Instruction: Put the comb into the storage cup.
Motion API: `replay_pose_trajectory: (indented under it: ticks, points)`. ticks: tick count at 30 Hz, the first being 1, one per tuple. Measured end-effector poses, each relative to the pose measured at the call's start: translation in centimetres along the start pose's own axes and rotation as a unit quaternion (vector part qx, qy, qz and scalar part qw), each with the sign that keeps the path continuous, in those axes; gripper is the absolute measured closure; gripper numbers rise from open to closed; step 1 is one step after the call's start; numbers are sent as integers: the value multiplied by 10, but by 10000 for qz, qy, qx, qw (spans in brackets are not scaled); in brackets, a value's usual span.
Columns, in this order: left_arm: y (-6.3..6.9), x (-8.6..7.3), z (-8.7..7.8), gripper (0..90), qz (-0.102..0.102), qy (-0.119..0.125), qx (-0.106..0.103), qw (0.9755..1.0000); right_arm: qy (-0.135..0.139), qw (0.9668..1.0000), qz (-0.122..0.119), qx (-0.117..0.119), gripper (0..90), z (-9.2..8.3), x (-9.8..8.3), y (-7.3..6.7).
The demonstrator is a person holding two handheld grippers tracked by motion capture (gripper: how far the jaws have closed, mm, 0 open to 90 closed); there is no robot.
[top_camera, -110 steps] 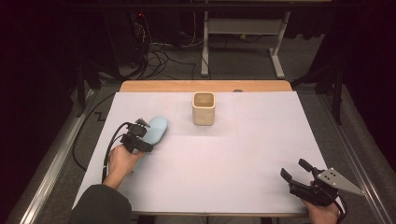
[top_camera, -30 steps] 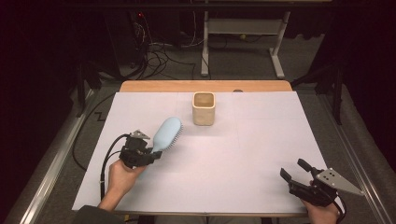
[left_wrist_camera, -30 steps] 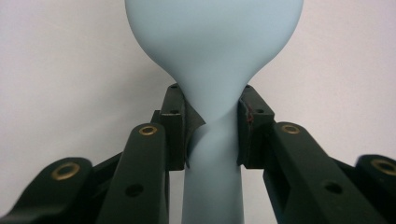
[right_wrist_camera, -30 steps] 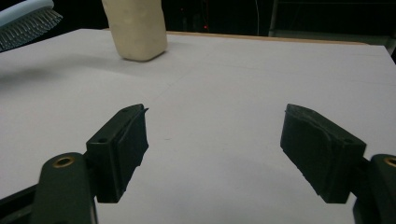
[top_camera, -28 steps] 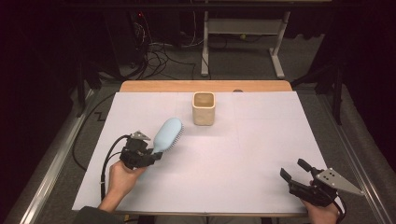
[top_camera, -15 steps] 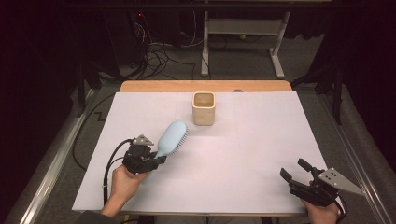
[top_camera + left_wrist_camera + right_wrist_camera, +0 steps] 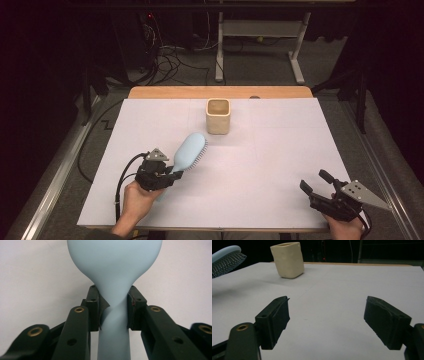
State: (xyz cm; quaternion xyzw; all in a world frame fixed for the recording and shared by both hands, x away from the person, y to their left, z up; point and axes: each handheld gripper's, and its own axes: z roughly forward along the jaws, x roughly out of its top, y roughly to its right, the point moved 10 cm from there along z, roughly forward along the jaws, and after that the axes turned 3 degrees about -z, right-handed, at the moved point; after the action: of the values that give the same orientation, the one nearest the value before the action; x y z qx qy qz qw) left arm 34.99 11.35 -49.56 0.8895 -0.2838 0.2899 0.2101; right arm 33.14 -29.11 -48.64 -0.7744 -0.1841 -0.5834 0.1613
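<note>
Left gripper (image 7: 176, 175) is clamping the brush (image 7: 190, 151) by its neck, near the table's (image 7: 280, 150) near-left corner; the pads (image 7: 94, 305) are pressing on both sides of the pale blue handle where it narrows below the head (left gripper view shows this plainly). The brush is being held clear of the table, head angling up and away toward the cup (image 7: 218, 115), bristles facing right and down. The hand (image 7: 135, 202) is gripping the tool from the near edge, cable looping off to the left.

Right gripper (image 7: 316, 183) is sitting at the near-right corner, low over the table, jaws standing wide apart with nothing between them; they have just been opening a little further. Its own view is looking across the bare white surface toward the cup (image 7: 288, 259) and the brush head (image 7: 226, 258), both well apart from it.

Cup is standing upright near the far edge, about midway along it, apart from the brush.
</note>
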Motion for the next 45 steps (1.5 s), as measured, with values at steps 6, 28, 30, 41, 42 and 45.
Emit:
replay_pose_trajectory:
  ticks: [6, 28, 30, 41, 42, 45]
  points:
    - [8, 0, 2, 689, 88, 9, -6, 10000, 13, 10000, -24, 32, 212, 0, 1, -1]
    - [36, 3, 7, 688, 427, 171, -129, 9989, 95, 9998, -107, 168, 212, 3, 6, -11]
    - [39, 3, 9, 688, 457, 145, -146, 9987, 67, 9997, -118, 201, 212, 5, 6, -13]
    - [50, 6, 16, 688, 579, 167, -250, 9979, -3, 9991, -172, 380, 198, 13, 8, -28]
    - [51, 6, 17, 688, 591, 166, -252, 9978, 1, 9991, -204, 385, 196, 14, 8, -29]
    - [52, 7, 18, 688, 584, 145, -269, 9978, -11, 9985, -253, 487, 196, 18, 9, -37]
